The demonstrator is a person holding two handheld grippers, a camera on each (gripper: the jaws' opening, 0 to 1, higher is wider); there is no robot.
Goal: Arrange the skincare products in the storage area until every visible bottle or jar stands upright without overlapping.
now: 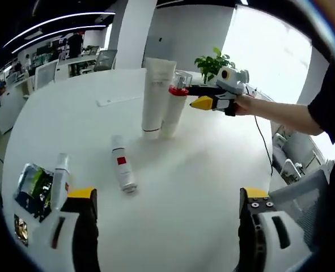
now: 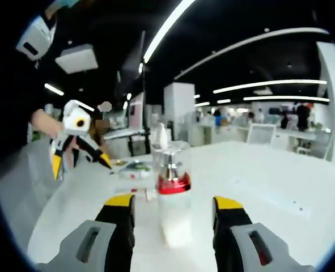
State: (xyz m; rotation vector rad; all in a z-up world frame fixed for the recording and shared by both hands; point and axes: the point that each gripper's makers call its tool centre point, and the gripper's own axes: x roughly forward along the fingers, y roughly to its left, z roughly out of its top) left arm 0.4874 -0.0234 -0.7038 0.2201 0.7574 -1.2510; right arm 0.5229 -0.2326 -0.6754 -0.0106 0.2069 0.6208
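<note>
On the white table (image 1: 212, 187), two products are seen standing upright and close together: a tall white tube (image 1: 156, 96) standing on its cap, and just beside it a bottle with a red collar and a clear cap (image 1: 176, 110). A small white bottle with a red label (image 1: 123, 167) is lying on its side nearer to the camera, well apart from the two. At the left edge of the left gripper view, another white bottle (image 1: 60, 180) is lying beside a shiny foil packet (image 1: 34, 187). A green plant (image 1: 212, 63) is seen at the far side of the table.

The left gripper (image 1: 166, 212) is held wide, with nothing between its jaws, above the bare table.

The right gripper (image 2: 172, 212) is also spread wide. In the right gripper view, the red-collared bottle stands upright between its yellow-tipped jaws, and a gap is visible on each side, so it is not clamped. In the left gripper view this gripper is seen at the bottle's collar, held by a hand (image 1: 246, 105).
</note>
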